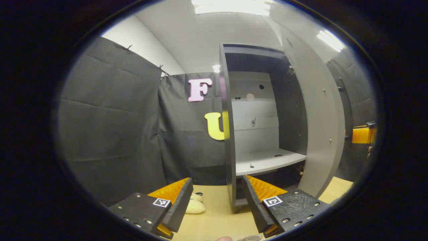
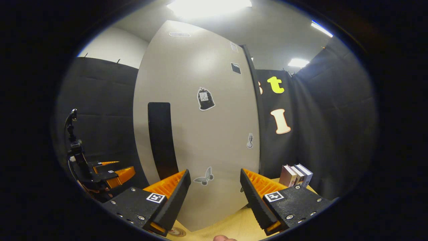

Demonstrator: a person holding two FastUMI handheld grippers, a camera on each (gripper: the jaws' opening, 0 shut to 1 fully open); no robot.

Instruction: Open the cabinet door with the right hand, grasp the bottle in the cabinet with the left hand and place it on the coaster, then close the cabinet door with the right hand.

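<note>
Right claw [image 2: 215, 187] wide, empty, facing open cabinet door [image 2: 197, 110] | left claw [image 1: 217, 195] wide, empty, before cabinet [image 1: 264, 113] | shelf [image 1: 267, 160] bare, bottle not visible to me | door step likely next: push flat near black handle [image 2: 162, 140], swing slowly

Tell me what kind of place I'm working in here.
Most likely a staged recording booth, not a real kitchen: black cloth walls hang pinned all around, a lone grey cabinet stands on a wooden tabletop with its door open, and a few small boxes line the wall.
</note>
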